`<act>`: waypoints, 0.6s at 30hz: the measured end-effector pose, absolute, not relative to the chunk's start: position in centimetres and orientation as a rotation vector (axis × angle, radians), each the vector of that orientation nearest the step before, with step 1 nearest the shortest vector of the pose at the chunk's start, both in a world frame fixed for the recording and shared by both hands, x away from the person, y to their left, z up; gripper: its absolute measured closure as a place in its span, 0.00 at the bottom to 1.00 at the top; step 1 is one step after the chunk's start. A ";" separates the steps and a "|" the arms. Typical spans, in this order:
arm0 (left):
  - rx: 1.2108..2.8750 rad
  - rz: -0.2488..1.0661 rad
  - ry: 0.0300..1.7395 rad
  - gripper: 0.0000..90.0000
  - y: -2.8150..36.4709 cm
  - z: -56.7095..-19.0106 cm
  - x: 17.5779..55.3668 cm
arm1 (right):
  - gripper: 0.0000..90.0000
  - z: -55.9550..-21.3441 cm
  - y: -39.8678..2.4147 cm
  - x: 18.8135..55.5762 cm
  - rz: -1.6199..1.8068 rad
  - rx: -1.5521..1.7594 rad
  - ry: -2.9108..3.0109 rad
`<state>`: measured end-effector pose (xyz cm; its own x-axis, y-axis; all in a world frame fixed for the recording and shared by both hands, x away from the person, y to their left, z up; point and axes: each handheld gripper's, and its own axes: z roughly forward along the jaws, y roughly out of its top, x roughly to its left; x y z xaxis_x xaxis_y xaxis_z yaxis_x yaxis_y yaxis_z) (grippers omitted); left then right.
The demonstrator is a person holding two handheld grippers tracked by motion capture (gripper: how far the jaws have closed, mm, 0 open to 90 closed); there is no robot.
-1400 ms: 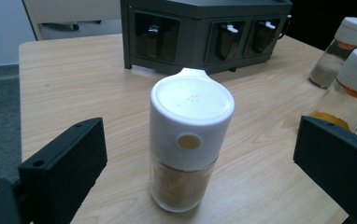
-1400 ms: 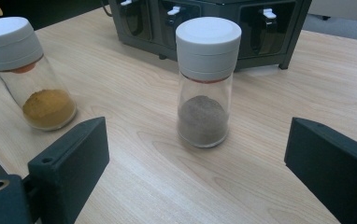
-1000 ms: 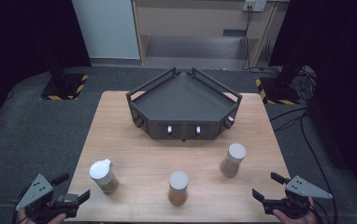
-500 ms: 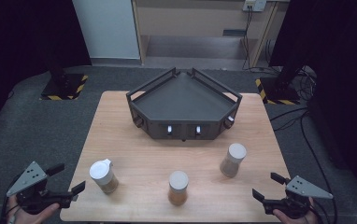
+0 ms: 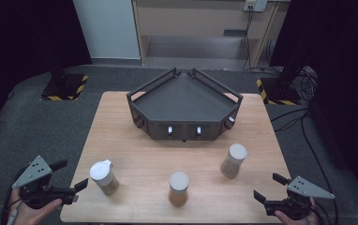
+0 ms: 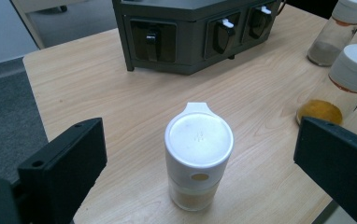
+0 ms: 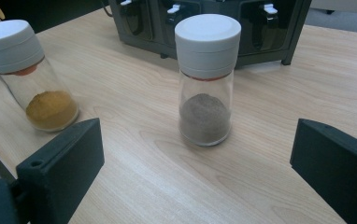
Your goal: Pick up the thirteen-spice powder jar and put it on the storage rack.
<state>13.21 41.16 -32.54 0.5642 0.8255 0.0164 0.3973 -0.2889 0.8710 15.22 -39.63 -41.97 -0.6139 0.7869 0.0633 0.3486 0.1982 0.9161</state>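
Note:
Three white-capped spice jars stand on the wooden table (image 5: 135,140). At the left is a jar with a flip-top lid (image 5: 104,176) (image 6: 198,156) and pale powder. An orange-powder jar (image 5: 178,188) (image 6: 345,84) (image 7: 32,74) stands in the middle. A grey-powder jar (image 5: 233,160) (image 7: 207,79) (image 6: 338,30) is at the right. My left gripper (image 5: 69,176) (image 6: 200,163) is open at the table's front left corner, its jaws wide on either side of the flip-top jar. My right gripper (image 5: 271,186) (image 7: 200,163) is open at the front right, pointing at the grey-powder jar.
A dark grey corner rack (image 5: 185,108) (image 6: 190,28) (image 7: 204,23) with railings and front hooks stands at the back middle of the table. Bare wood lies between the jars and the rack. Grey floor surrounds the table; cables (image 5: 303,122) trail at the right.
My left gripper has shifted up and toward the flip-top jar, after dipping outward half a second ago. The right gripper has stayed in place. The jars have not moved.

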 end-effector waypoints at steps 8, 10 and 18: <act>1.931 0.585 0.992 0.02 41.2 -31.7 13.9 | 0.04 -41.9 -39.6 15.3 1.393 1.057 2.065; 1.940 0.578 0.994 0.02 41.1 -31.6 14.2 | 0.04 -41.9 -39.6 15.3 1.392 1.059 2.067; 1.959 0.559 1.009 0.02 40.8 -32.0 15.2 | 0.04 -41.9 -39.5 15.3 1.389 1.052 2.071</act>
